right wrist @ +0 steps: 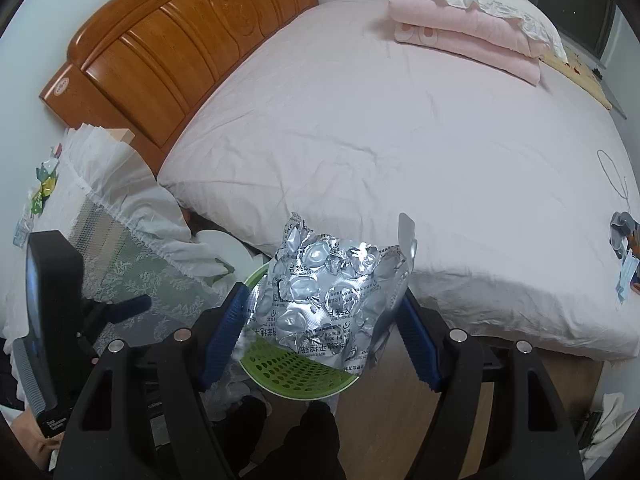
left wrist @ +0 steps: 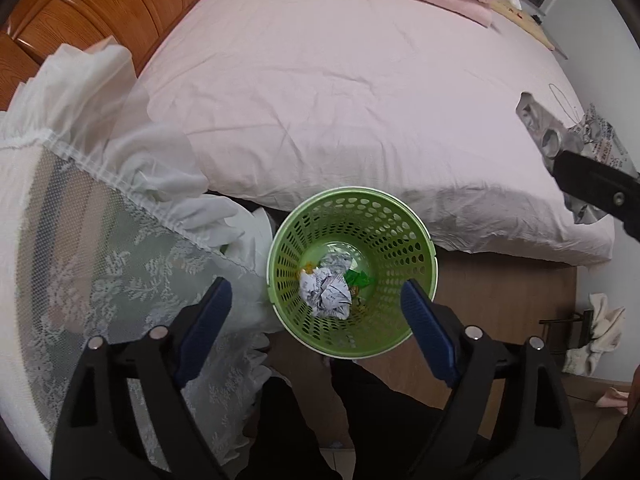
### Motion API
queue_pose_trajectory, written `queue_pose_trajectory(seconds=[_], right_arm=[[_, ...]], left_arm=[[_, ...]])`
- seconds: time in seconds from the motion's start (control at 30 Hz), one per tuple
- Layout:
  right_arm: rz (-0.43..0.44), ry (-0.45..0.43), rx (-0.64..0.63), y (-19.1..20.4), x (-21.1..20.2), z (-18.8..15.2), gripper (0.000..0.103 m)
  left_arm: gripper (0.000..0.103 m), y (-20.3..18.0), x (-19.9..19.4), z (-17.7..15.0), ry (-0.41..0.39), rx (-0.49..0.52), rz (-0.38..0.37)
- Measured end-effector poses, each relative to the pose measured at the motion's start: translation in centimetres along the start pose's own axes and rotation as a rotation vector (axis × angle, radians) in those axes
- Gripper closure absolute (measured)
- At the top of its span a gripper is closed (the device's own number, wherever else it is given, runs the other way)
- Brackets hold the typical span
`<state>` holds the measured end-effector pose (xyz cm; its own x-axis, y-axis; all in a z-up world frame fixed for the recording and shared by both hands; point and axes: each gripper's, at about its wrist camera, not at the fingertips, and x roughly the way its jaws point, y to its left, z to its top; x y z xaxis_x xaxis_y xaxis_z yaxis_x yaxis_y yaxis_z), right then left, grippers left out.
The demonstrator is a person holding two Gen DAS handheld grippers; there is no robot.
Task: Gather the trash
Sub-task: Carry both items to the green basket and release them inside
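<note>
A: What's hidden?
B: The crumpled silver blister foil [right wrist: 324,300], clamped in the right claw [right wrist: 320,320], covers most of the green perforated basket [right wrist: 296,368] below.
A: And the left claw [left wrist: 316,312]?
B: Spread apart, empty, above the basket [left wrist: 408,240]; crumpled paper [left wrist: 328,292] lies inside. Wrinkled pink bed [left wrist: 340,100] beyond.

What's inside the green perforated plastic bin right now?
Inside the green perforated plastic bin: a crumpled printed paper ball, a green wrapper and small yellow scraps. Whatever lies beneath the paper ball is covered.

Soft even light; fisheye edges warped, vignetted.
</note>
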<state>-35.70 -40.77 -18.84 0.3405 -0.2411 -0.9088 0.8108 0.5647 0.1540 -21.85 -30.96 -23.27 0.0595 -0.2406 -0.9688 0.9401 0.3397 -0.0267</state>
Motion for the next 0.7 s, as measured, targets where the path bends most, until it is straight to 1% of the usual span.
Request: queue_pose_trajectory(seconds=[0.07,0.1,0.2,0.37,0.47,0.7], right_arm=[[-0.002,0.010,0.001,-0.1,0.3,-0.1,0.030],[-0.002,0.015,0.002,-0.2,0.6,-0.1,0.030],[-0.005,0.034,0.004,-0.4,1.4,-0.3,0.030],[0.000,0.078,0.003,-0.2,3.2,-0.6,0.029],[0.016,0.120,-0.004,0.2,4.8,-1.2,0.029],[0.032,0.188,-0.034,1.6,7.5,-2.2,0.027]], left_arm=[[0.015,0.3,-1.4,0.0,-0.031,0.001,0.027],[0.011,0.4,-2.1,0.1,-0.047,-0.002,0.041],[0.009,1.3,-4.3,0.4,-0.097,-0.025,0.074],[0.008,2.7,-6.7,0.6,-0.136,-0.072,0.078],[0.008,3.4,-7.5,0.6,-0.152,-0.094,0.088],[0.008,4.5,-8.1,0.5,-0.156,-0.133,0.095]])
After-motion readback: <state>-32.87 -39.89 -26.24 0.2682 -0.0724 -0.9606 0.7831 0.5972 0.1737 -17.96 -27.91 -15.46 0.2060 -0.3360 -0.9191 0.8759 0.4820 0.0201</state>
